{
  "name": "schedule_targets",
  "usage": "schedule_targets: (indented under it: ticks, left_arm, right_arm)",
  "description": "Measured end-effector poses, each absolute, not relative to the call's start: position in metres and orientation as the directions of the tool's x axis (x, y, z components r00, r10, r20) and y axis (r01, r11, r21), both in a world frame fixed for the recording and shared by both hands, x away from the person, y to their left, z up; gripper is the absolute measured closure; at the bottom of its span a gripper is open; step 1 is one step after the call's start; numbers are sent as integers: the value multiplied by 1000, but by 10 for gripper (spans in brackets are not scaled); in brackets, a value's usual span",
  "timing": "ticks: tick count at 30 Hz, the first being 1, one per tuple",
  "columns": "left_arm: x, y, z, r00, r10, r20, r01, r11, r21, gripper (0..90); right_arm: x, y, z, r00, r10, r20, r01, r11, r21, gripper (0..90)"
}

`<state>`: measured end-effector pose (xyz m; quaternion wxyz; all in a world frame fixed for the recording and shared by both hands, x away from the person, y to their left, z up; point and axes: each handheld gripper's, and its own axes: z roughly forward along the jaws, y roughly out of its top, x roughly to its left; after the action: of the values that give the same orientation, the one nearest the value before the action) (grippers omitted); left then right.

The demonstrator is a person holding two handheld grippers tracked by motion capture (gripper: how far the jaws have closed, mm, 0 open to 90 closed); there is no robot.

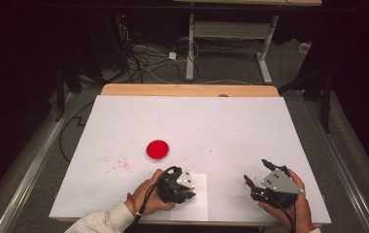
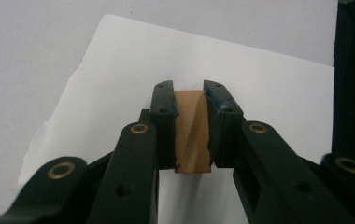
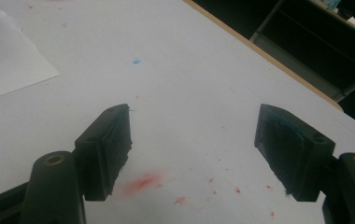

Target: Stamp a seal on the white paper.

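While clamped in left claw — unmarked wooden block.

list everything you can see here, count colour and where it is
small wooden block: one, light brown, clamped between the left tool's jaws
white paper sheet: one, white, near table edge under the left tool
round red dish: one, red, left of table centre
red specks: scattered, red, left of the dish
white table top: one, white, wooden far edge
left tool: one, black, shut on the block over the paper
right tool: one, black, jaws wide apart, near right table edge
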<state>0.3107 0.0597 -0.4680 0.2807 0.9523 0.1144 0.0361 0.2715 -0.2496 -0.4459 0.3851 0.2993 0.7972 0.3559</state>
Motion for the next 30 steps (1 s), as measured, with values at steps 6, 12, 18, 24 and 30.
schedule_targets:
  ticks: [6, 12, 18, 24, 30]
  left_arm:
    - [311, 61, -469, 971, 240, -1, 201, -811, 549, 735]
    - [312, 61, -469, 971, 240, -8, 205, -811, 547, 735]
    - [311, 61, -470, 970, 243, -4, 205, -808, 552, 735]
    - [310, 60, -470, 970, 241, 4, 200, -812, 548, 734]
    - [310, 60, -470, 970, 244, 6, 201, -813, 547, 734]
  right_arm:
    - [271, -249, -446, -523, 752, -401, 202, 567, 798, 278]
    - [272, -250, -447, -524, 750, -405, 206, 572, 794, 278]
    - [272, -249, -446, -523, 751, -403, 206, 570, 795, 279]
    - [272, -249, -447, -525, 750, -403, 208, 572, 794, 279]
    - [272, -249, -447, -523, 752, -402, 208, 570, 795, 279]
